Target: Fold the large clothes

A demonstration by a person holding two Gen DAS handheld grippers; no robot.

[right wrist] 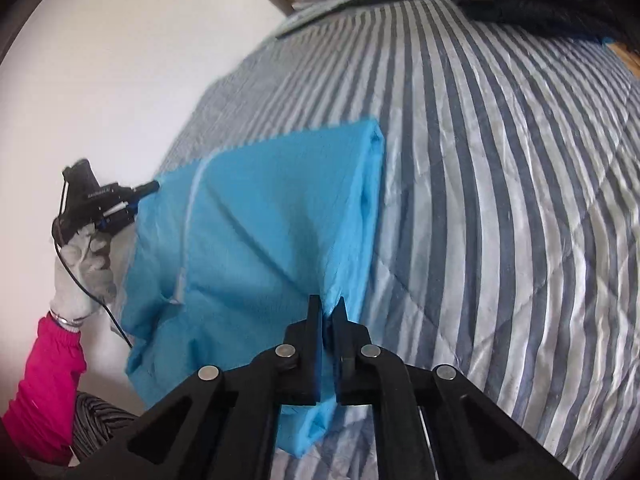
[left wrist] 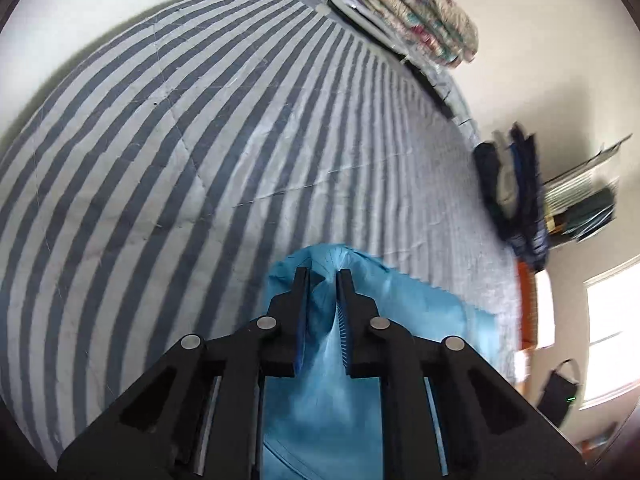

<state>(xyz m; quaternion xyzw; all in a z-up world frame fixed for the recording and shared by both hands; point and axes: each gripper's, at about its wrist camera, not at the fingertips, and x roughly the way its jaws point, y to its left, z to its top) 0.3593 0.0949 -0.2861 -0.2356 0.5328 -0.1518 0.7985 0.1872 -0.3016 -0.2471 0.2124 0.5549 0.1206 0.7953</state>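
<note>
blue cloth [right wrist: 256, 216] on striped bed [right wrist: 500, 184]

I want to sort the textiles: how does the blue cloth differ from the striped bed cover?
The blue cloth is plain bright blue; the striped bed cover has dark and pale stripes. The cloth is smaller, pinched and lifted by the left gripper and right gripper; the cover lies spread flat. Both are fabric.

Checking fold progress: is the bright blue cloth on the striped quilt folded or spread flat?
Partly folded: the bright blue cloth shows a doubled far edge, with both near corners pinched by the left gripper and right gripper.
</note>
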